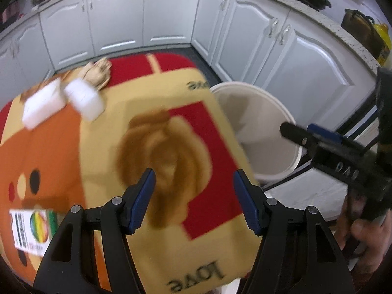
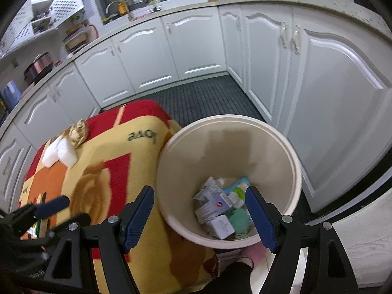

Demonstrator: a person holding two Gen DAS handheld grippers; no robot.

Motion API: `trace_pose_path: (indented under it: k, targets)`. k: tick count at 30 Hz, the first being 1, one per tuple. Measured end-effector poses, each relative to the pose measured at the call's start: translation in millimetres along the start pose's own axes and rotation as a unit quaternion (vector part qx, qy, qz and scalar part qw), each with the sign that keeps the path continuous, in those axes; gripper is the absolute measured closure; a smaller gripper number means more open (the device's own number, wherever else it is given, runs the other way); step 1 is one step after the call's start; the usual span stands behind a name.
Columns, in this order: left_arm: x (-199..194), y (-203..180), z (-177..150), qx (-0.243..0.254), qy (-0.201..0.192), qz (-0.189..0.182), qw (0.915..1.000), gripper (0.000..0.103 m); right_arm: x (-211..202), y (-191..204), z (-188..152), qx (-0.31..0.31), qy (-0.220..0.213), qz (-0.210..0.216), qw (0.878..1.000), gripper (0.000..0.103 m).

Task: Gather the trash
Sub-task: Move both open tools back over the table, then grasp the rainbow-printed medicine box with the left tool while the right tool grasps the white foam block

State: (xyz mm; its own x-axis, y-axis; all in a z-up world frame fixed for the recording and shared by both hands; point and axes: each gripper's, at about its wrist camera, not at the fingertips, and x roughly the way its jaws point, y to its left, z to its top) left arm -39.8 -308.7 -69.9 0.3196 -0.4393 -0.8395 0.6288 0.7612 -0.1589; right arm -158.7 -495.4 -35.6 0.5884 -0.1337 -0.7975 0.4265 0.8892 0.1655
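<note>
A white bin (image 2: pixel 291 169) stands on the floor right of a table under a yellow, red and orange cloth (image 2: pixel 103 147). Small boxes and packets (image 2: pixel 218 208) lie at its bottom. My right gripper (image 2: pixel 199 215) is open and empty above the bin's near rim. My left gripper (image 1: pixel 194 198) is open and empty above the cloth (image 1: pixel 152 147). At the table's far left lie two white blocks (image 1: pixel 63 100) and a crumpled brown paper (image 1: pixel 98 72); both show in the right wrist view, the blocks (image 2: pixel 60 152) and the paper (image 2: pixel 78 132). The bin (image 1: pixel 259 127) shows in the left view too.
White kitchen cabinets (image 2: pixel 196 49) run around the back and right, with a dark mat (image 2: pixel 201 98) on the floor. A printed label with a barcode (image 1: pixel 31 230) lies on the cloth at the near left. The right gripper (image 1: pixel 291 131) reaches over the bin.
</note>
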Motion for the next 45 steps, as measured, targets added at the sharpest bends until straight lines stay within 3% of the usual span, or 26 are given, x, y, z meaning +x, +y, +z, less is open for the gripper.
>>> trace_pose_path:
  k: [8,17,22,27,30,36,38,45]
  targets:
    - [-14,53,-39,-0.020,0.022,0.028,0.9992,0.038,-1,35,1,-0.032,0.002,0.023,0.999,0.028]
    - [-50,153,-59,-0.097,0.022,0.063,0.9931,0.038,6,71,2,-0.053,0.012,0.047,0.997,0.028]
    - [-74,217,-73,-0.153,0.022,0.101,0.9828,0.039,14,101,-1,-0.078,0.022,0.065,0.995,0.028]
    - [-96,283,-97,-0.240,0.015,0.132,0.9617,0.039,28,131,1,-0.094,0.037,0.089,0.991,0.028]
    - [-112,298,-106,-0.261,0.003,0.132,0.9561,0.038,38,150,4,-0.104,0.045,0.105,0.988,0.028]
    - [-134,302,-98,-0.271,-0.029,0.130,0.9534,0.038,55,187,19,-0.125,0.040,0.137,0.982,0.027]
    - [-133,304,-88,-0.277,-0.039,0.126,0.9518,0.038,62,200,25,-0.131,0.039,0.137,0.981,0.022]
    - [-106,320,-62,-0.307,-0.041,0.119,0.9434,0.036,95,230,45,-0.162,0.052,0.122,0.978,0.022]
